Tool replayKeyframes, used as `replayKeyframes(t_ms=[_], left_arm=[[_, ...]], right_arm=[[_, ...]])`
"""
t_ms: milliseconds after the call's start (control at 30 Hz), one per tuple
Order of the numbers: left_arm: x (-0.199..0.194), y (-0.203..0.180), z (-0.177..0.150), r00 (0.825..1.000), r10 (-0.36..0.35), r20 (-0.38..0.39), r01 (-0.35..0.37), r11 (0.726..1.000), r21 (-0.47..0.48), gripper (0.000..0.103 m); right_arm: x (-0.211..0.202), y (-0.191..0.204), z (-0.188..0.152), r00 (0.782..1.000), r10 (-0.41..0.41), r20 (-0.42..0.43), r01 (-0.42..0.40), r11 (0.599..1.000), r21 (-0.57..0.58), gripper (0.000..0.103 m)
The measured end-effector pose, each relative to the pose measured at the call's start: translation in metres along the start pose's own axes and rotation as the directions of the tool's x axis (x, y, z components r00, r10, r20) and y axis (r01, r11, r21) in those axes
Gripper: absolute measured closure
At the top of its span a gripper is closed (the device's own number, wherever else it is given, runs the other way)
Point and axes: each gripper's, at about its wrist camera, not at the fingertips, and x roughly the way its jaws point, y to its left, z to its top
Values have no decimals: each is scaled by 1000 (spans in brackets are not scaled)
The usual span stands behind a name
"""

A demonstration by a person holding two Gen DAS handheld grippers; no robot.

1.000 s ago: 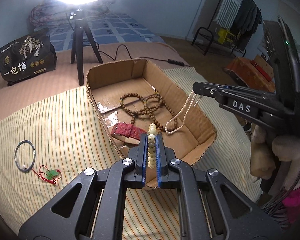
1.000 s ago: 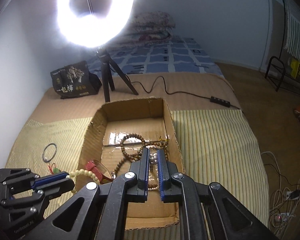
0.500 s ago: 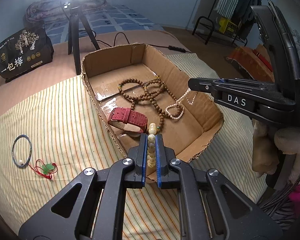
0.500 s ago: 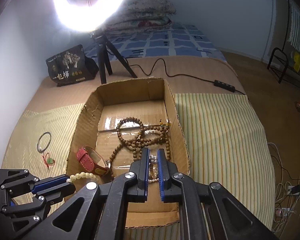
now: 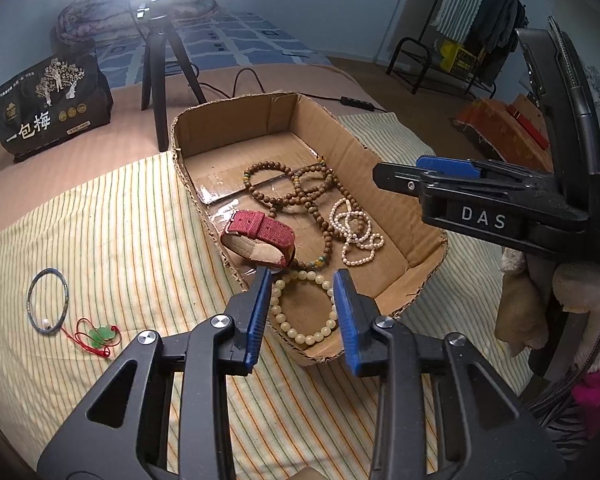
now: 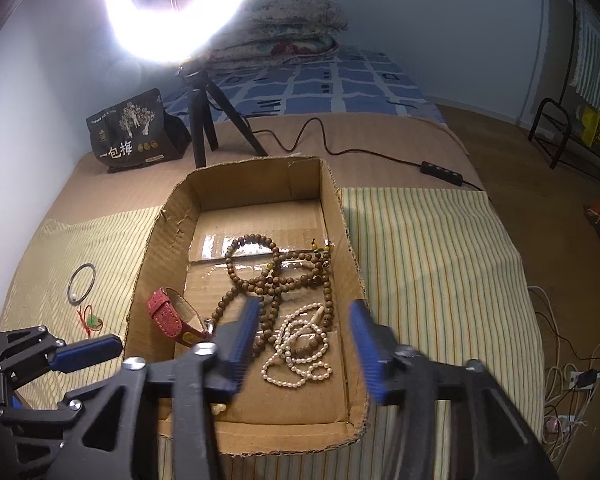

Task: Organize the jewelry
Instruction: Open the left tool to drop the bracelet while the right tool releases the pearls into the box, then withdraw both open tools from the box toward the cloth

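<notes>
A cardboard box sits on a striped cloth. Inside lie brown wooden beads, a red watch strap, a white pearl strand and a cream bead bracelet. My left gripper is open and empty over the cream bracelet at the box's near end. My right gripper is open and empty above the pearl strand. A thin bangle and a green pendant on red cord lie on the cloth left of the box.
A ring light on a tripod and a black snack bag stand behind the box. A power cable runs across the mattress. A clothes rack stands at the back right.
Both grippers have opened. The cream bracelet dropped from the left gripper into the box's near end. The pearl strand dropped from the right gripper into the box.
</notes>
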Motion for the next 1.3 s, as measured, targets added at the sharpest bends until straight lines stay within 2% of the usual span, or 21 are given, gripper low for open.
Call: replayKeyframes(t_ms=[100,167,233,367,500,600,733,933,1300], left_arm=[[-3,3,0,1000,5,5,-5,1000,-8,71],[-4,5,0,1000,9,7,-9,1000,-15,71],[-6,8,0,1000,12,9,-12,1000,-21,71],[-11,15,-2,999,26,18,-26,999,-25,71],[-16,24,-4,999,42,29,-41,998,-39,58],[-22,33,-6,998,56,35,-54,997,-51,56],[-31,49,-7,996,77,45,-73,994,-83,44],[-45,79,-10,992,118,51,-109,983,-145,32],[-66,152,-25,977,214,24,-200,942,-268,29]], right_arm=[[-2,0,0,1000,-1,9,1,1000,1,39],[-4,0,0,1000,0,18,0,1000,8,30],[-4,1,0,1000,3,21,-3,1000,14,26],[-6,4,0,999,-2,34,1,1000,28,12],[-9,9,2,999,11,44,-12,1000,27,12],[-11,14,3,998,19,53,-21,999,26,9],[-15,21,4,997,38,66,-40,999,24,6],[-17,34,5,995,61,82,-63,998,15,5],[-20,66,7,988,112,109,-110,994,-25,5]])
